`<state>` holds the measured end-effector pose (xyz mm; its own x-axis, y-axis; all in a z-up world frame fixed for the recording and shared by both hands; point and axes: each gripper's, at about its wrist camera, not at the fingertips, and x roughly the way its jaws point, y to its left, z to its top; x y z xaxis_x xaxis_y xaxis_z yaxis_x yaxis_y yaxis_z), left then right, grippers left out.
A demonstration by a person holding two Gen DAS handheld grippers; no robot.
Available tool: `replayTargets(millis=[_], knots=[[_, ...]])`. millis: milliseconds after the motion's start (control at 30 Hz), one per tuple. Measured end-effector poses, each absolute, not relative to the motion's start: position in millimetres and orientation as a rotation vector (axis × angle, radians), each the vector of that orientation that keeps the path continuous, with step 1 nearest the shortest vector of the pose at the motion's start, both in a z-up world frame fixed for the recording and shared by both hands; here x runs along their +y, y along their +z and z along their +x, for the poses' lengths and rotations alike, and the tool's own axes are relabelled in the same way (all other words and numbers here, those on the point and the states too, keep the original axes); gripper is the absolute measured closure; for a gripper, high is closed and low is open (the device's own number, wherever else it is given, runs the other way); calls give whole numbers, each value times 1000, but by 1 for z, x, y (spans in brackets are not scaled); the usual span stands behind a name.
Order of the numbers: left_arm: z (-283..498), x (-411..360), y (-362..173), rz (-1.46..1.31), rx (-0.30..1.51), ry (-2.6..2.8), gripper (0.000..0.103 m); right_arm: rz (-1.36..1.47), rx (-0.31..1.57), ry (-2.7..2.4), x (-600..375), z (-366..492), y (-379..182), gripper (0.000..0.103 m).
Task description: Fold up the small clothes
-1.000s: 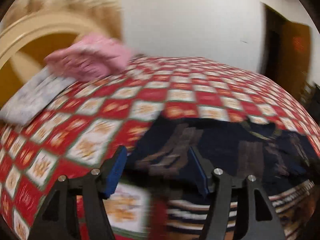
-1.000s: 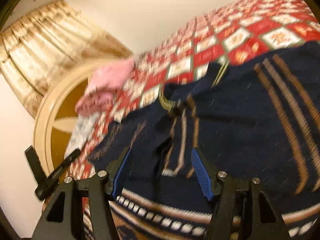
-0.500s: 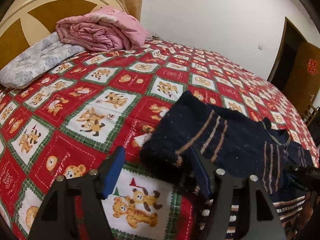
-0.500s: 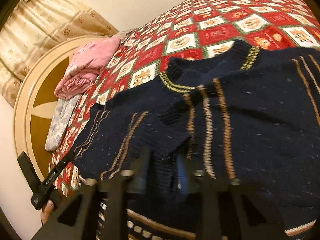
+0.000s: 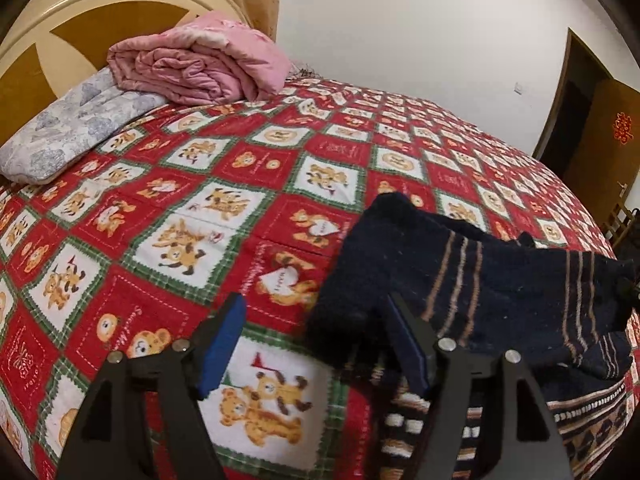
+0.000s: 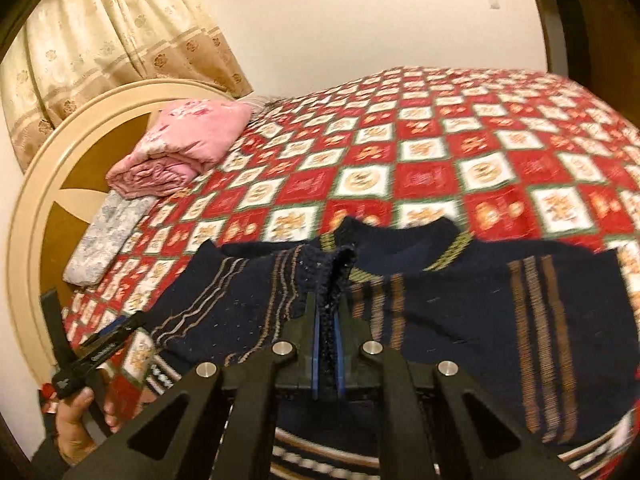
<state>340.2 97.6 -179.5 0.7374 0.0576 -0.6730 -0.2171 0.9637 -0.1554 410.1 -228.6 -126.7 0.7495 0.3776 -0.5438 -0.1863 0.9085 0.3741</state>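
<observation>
A small navy knit sweater (image 6: 460, 312) with brown stripes lies on the red bear-print bedspread (image 6: 420, 152). My right gripper (image 6: 328, 332) is shut on a raised fold of the sweater, which stands pinched between the blue pads. In the left wrist view the sweater (image 5: 460, 280) lies at the right, its sleeve folded over the body. My left gripper (image 5: 316, 340) is open and empty just above the bedspread (image 5: 200, 220), its right finger at the sweater's left edge. The left gripper also shows in the right wrist view (image 6: 92, 352), held by a hand.
A folded pink blanket (image 5: 200, 64) and a grey floral pillow (image 5: 76, 124) lie at the cream and brown headboard (image 5: 72, 20). Curtains (image 6: 112, 40) hang behind it. A dark doorway (image 5: 580, 120) is at the far right.
My right gripper has shut on a fold of the sweater and lifted it. My left gripper stayed open and drew back to the sweater's left edge.
</observation>
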Motion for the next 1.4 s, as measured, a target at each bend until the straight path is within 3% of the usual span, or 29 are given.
replayTargets(millis=[533, 633, 733, 1067, 1300, 1400], knots=[[354, 52, -190, -74, 810, 155, 28, 332, 838, 206, -291, 435, -207, 97], [357, 54, -195, -67, 836, 179, 21, 338, 824, 203, -294, 428, -207, 95], [358, 59, -197, -51, 838, 222, 17, 323, 808, 173, -297, 422, -201, 85], [348, 45, -200, 2, 849, 213, 17, 89, 840, 171, -255, 415, -202, 85], [333, 40, -197, 0, 843, 204, 16, 131, 799, 214, -256, 398, -195, 85], [333, 36, -202, 25, 855, 212, 14, 61, 788, 232, -237, 394, -197, 72]])
